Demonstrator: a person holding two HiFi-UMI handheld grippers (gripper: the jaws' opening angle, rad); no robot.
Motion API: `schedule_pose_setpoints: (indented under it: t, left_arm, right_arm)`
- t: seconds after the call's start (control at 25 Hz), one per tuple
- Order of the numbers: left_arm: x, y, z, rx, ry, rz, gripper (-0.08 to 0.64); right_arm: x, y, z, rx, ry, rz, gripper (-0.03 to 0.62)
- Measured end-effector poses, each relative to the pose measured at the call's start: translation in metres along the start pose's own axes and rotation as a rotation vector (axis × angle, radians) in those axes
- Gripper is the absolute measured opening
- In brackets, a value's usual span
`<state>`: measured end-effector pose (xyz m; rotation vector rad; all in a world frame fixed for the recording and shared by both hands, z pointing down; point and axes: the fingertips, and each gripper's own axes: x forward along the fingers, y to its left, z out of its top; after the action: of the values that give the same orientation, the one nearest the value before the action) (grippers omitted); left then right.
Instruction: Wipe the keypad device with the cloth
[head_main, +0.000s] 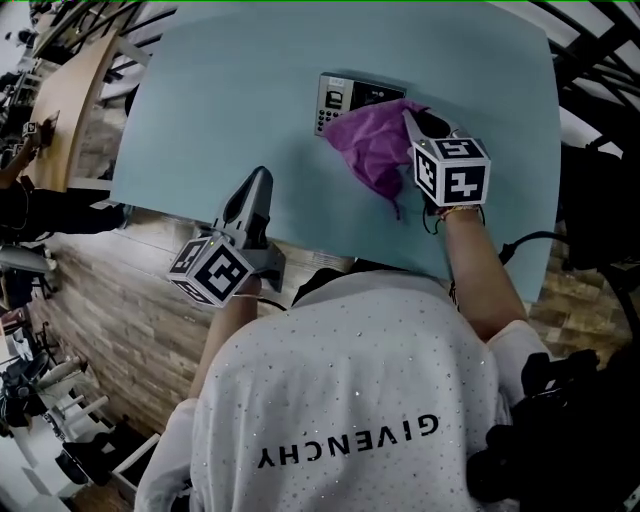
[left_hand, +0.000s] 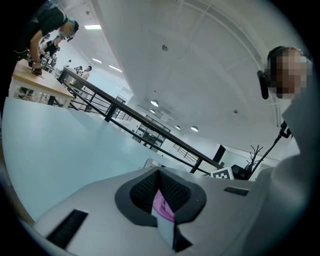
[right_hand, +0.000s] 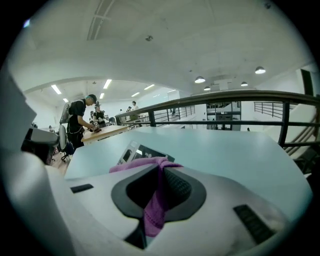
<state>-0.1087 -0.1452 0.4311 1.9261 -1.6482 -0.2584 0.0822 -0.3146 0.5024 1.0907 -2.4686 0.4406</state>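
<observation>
Right claw clamped on purple cloth. The fabric runs down the slit between the dark pads, and a fold spills over the claw tip. In head view, right claw is at the far middle of the worktop, its tip at the cloth's upper right corner. The cloth is bunched, with its top edge lying on the keypad device and the rest trailing down onto the worktop towards the person. The cloth covers the device's right part. The left part is bare, showing its keys and a small screen. Keypad device lies flat just beyond the claw tip in right gripper view. Marker cube sits behind the right claw, with the hand below it.

Left claw has its pads together at the tip. A small pink patch shows in the slit lower down; can't tell what it is. In head view, left claw is over the near edge of the worktop, well apart from the cloth and device, tilted up, nothing visibly hanging from it. Its marker cube is nearer the person.

Background: a railing beyond the worktop, and a person bent over a wooden table off to the left.
</observation>
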Motion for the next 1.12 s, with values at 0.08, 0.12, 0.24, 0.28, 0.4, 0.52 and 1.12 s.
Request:
schedule_pose_setpoints:
  t: [0.08,0.12,0.24,0.28,0.4,0.52,1.12]
  left_arm:
    - [-0.002,0.002,-0.001,-0.002,0.005,0.011,0.000]
    - [-0.003,0.003,-0.001,-0.002,0.004,0.017,0.000]
    - [-0.001,0.002,0.002,-0.001,-0.007,0.031,0.000]
    - [0.001,-0.001,0.003,0.004,-0.007,0.031,0.000]
    - [0.007,-0.009,0.004,0.030,0.008,0.023,0.000]
    - [0.008,-0.013,0.011,0.032,0.003,0.024,0.000]
    - [0.034,-0.021,0.018,0.002,0.012,-0.061,0.000]
  right_arm:
    - [-0.001,0.015,0.012,0.001,-0.050,0.053,0.030]
    - [0.002,0.025,0.016,0.001,-0.070,0.090,0.029]
    - [0.017,0.057,0.018,-0.022,-0.070,0.189,0.029]
    - [0.023,0.068,0.017,-0.038,-0.062,0.218,0.029]
    - [0.045,0.096,0.016,-0.101,-0.039,0.280,0.029]
    - [0.068,0.111,0.018,-0.208,-0.001,0.268,0.029]
    - [0.064,0.082,0.012,-0.323,0.095,0.122,0.032]
